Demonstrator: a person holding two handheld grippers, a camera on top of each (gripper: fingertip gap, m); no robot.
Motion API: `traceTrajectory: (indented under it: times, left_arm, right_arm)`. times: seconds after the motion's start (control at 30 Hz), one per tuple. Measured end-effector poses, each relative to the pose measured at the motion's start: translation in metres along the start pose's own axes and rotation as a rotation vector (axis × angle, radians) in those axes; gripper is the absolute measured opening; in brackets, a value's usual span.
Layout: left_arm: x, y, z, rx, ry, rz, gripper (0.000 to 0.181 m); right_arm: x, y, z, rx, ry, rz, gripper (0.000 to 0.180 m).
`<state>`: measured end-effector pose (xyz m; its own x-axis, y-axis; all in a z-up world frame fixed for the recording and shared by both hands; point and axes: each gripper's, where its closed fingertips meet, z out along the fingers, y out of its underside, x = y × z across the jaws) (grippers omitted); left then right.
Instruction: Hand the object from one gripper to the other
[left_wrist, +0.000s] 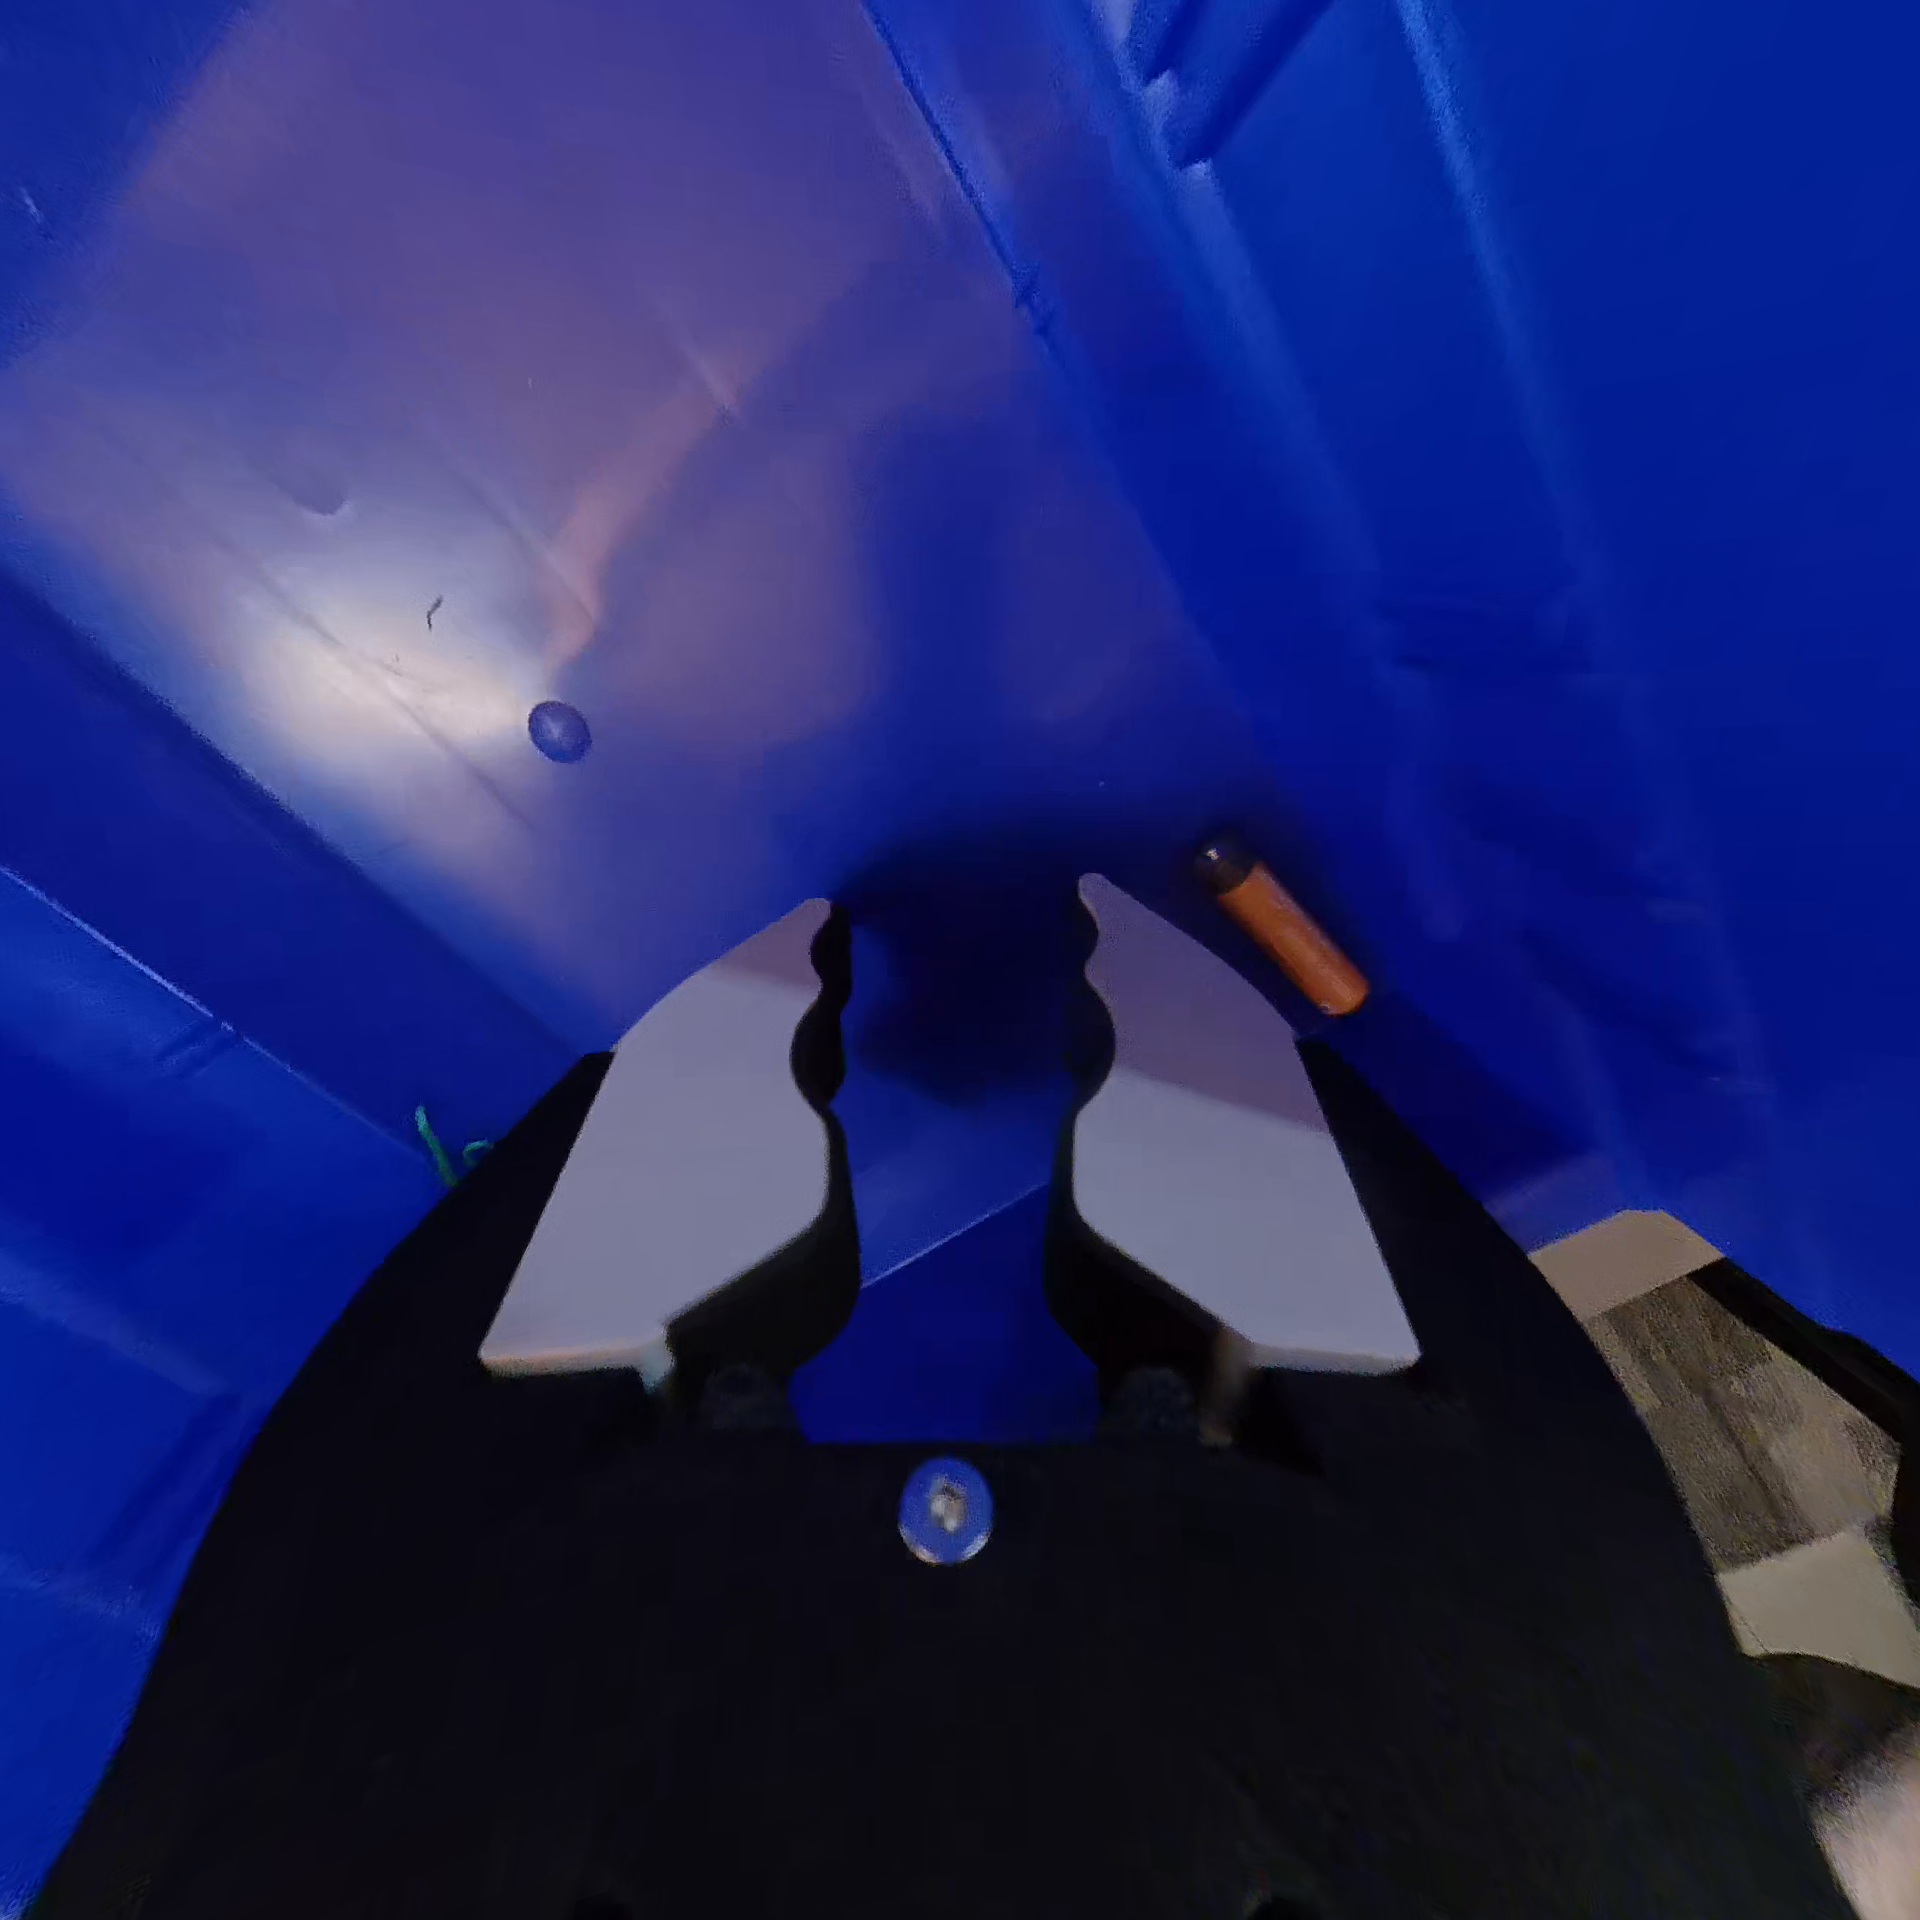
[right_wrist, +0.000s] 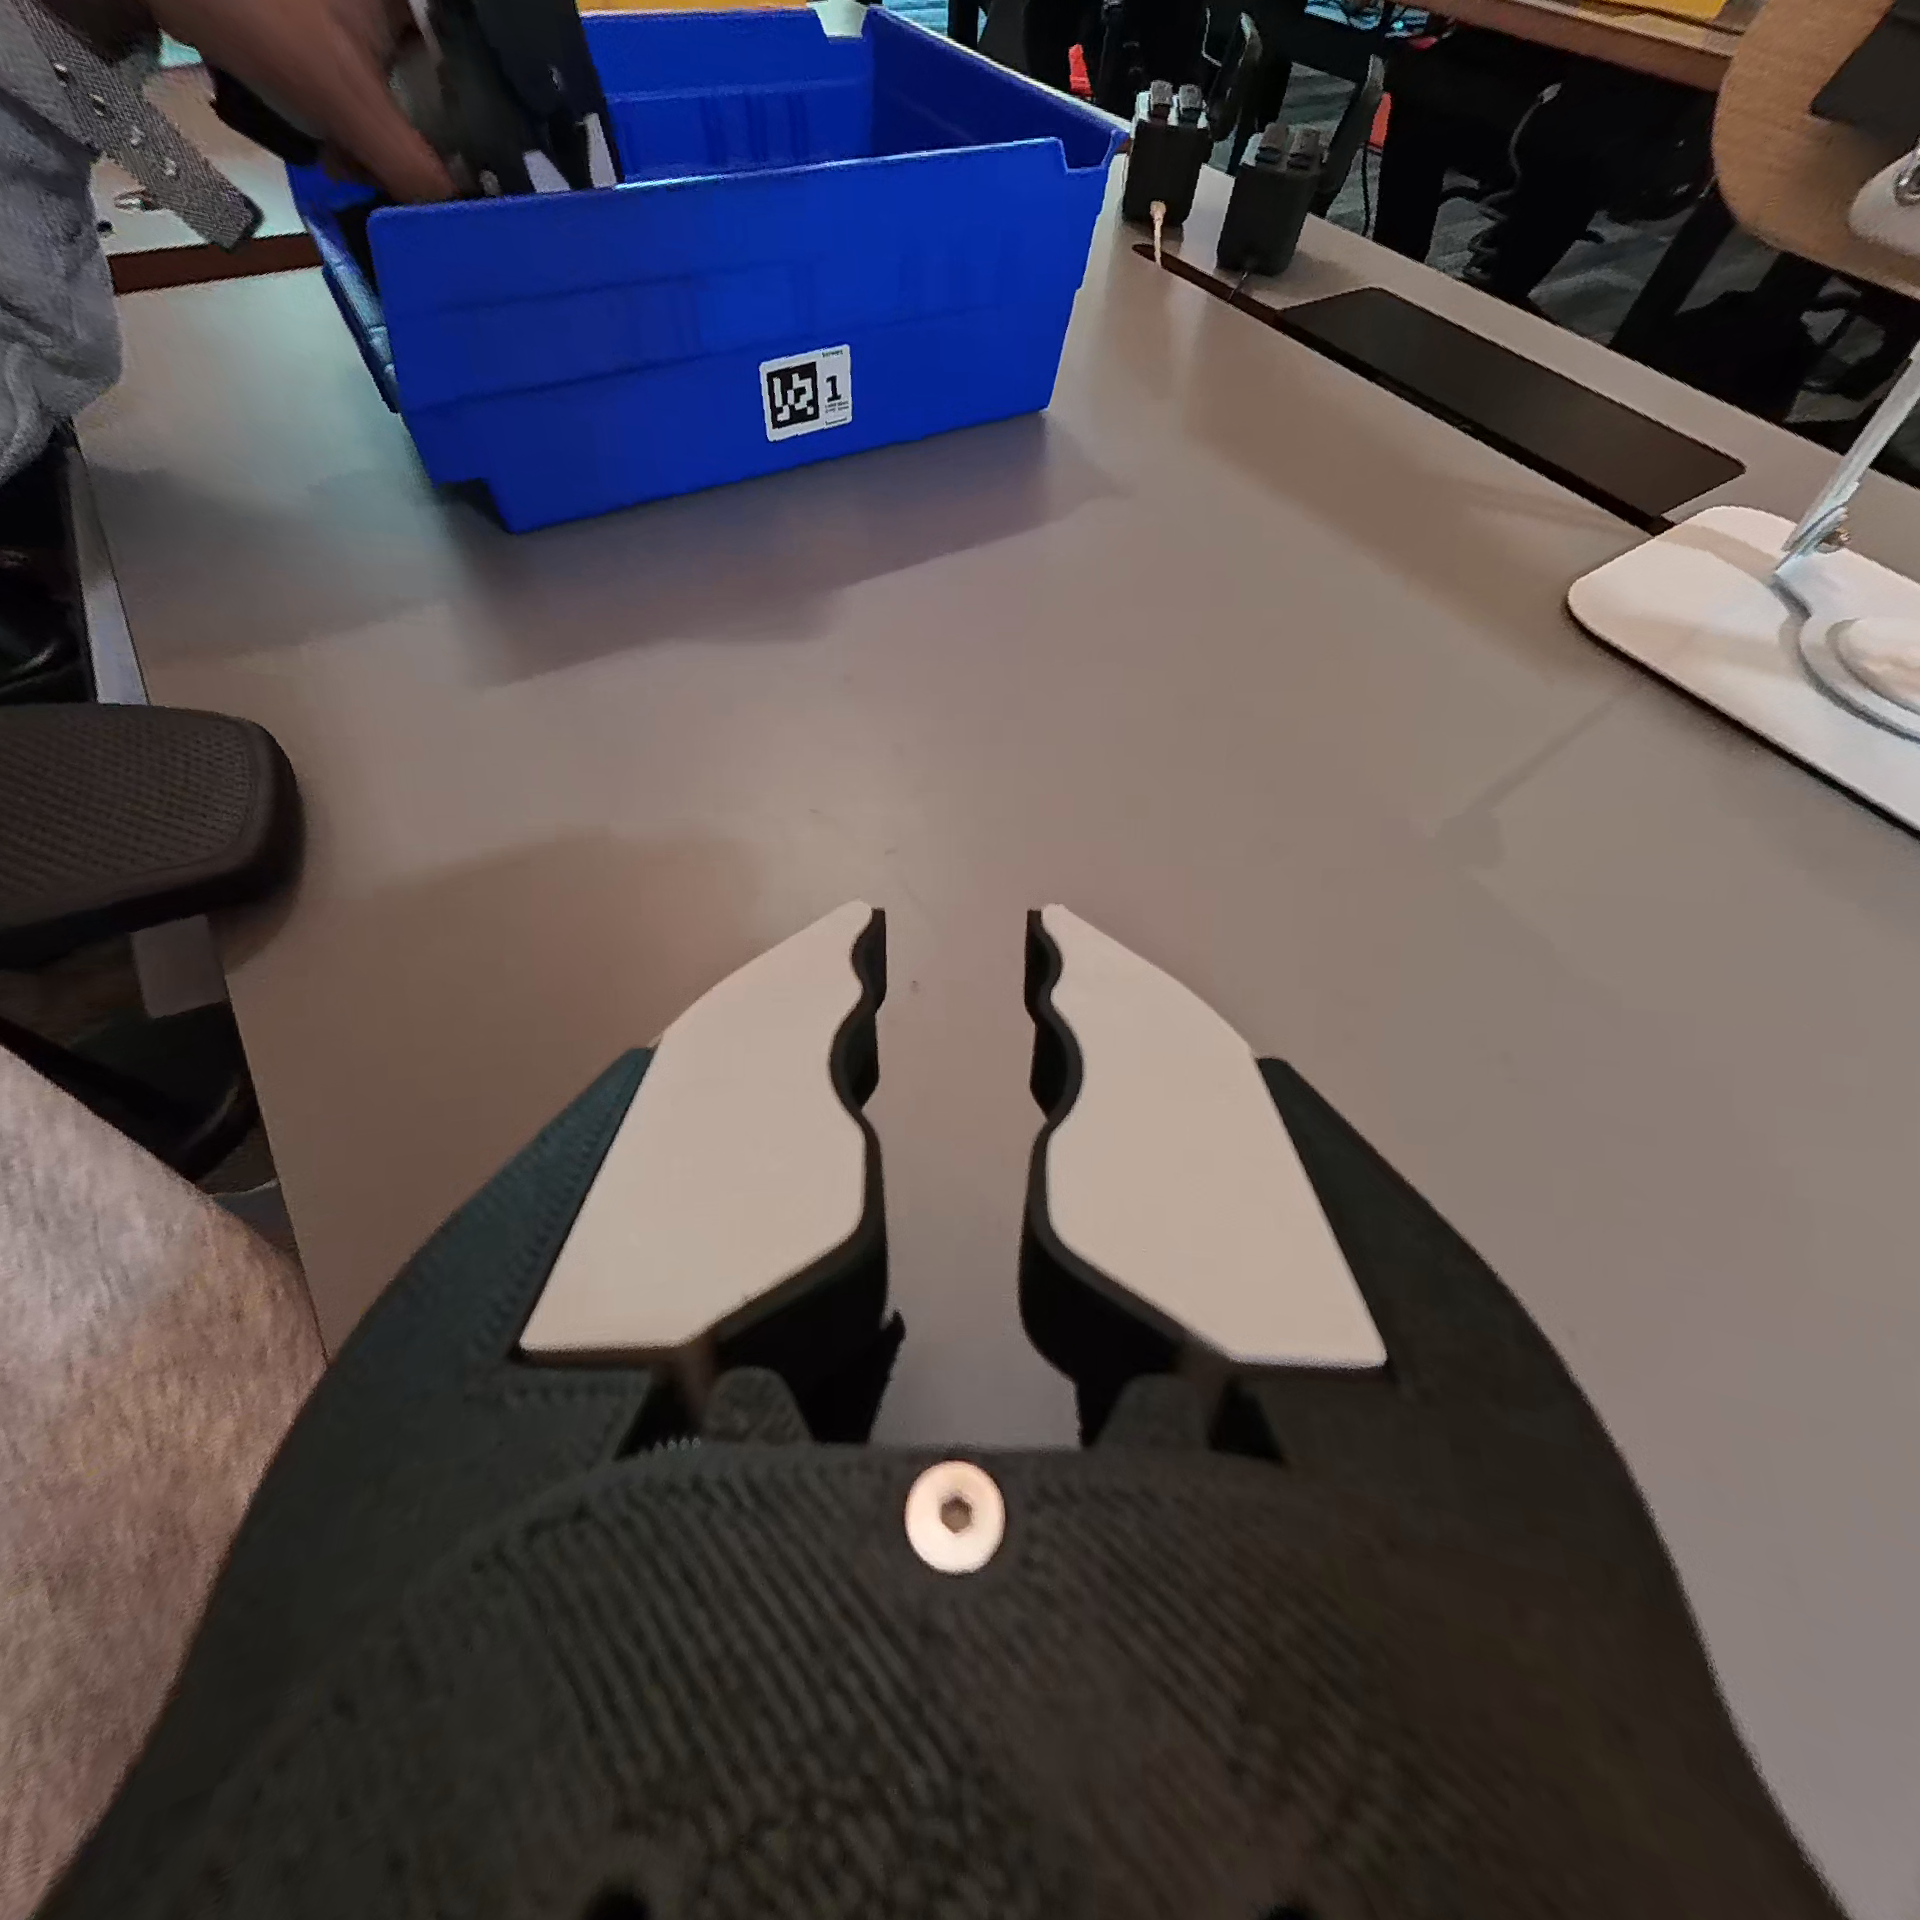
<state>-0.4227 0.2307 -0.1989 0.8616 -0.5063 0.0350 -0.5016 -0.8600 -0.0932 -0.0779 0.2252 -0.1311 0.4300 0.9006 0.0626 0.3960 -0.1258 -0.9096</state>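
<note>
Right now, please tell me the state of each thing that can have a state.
left gripper: open, empty, lowered inside the bin
right gripper: open, empty, above the table
battery: lying loose on the bin floor, right of the left gripper, not gripped
blue bin: upright on the table, uncovered

Right hand-held gripper (right_wrist: 956, 914), parted and empty, over grey table (right_wrist: 1195, 727); blue bin (right_wrist: 675, 312) beyond.
</note>
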Motion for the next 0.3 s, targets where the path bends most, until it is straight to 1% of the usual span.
traceTrajectory:
  times: [0.07,0.17,0.2,0.3]
  left_arm:
    - [0.012,-0.007,-0.006,0.075,0.069,0.015,0.035]
    - [0.04,-0.015,-0.02,0.161,0.234,0.033,0.029]
    - [0.044,-0.014,-0.021,0.147,0.256,0.033,0.027]
    - [0.04,0.0,-0.008,0.019,0.222,0.062,0.025]
  right_arm:
    - [0.001,0.0,-0.001,0.002,0.003,0.007,0.026]
    - [0.002,0.0,0.0,0.006,-0.002,0.019,0.026]
    - [0.001,0.0,0.001,0.008,-0.006,0.021,0.026]
    - [-0.001,-0.002,0.004,0.011,-0.014,0.009,0.026]
